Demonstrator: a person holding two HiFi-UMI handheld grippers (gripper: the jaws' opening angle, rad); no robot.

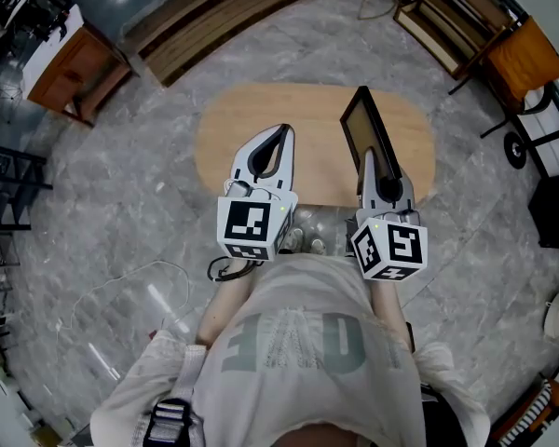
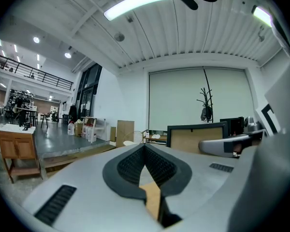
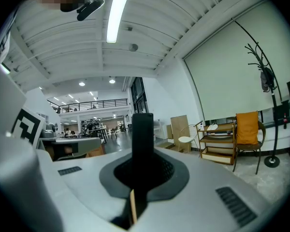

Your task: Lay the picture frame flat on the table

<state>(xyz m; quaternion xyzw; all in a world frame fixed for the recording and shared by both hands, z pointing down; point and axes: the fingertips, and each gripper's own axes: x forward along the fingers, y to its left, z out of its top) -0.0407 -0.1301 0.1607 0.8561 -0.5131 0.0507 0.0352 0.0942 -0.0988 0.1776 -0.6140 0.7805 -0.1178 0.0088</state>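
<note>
White plastic right hand-held gripper (image 1: 373, 168) with dark ribbed pads: clenched on the black-rimmed rectangular picture frame with the tan panel (image 1: 361, 127). The right gripper view shows the frame's thin black edge standing straight up between the jaws, a pad pressed on each face. The grip sits low on the near end of the frame. Judgement: a hold near that bottom corner lets the frame pivot about its lower edge when it is tipped over.

Frame position: upright on edge over the right part of the light-wood oval bench (image 1: 252, 119), tan face turned toward the left hand-held gripper. Not yet flat. Step judged as grasp made, tipping to come.

White plastic left hand-held gripper (image 1: 281, 140): jaws closed tip to tip with nothing between them. Only bench wood shows through the gap behind the tips. It is over the bench, left of the frame and apart from it. Judgement: either kept clear so the frame has room to come down on that side, or ready to steady it.

Hard to make out:
- whether the frame's lower edge touches the bench, since the right hand-held gripper covers it in the head view
- whether the tan face is the front or the backing
- whether the frame has a stand leg
- whether the left hand-held gripper rests on the bench or hangs above it
</note>
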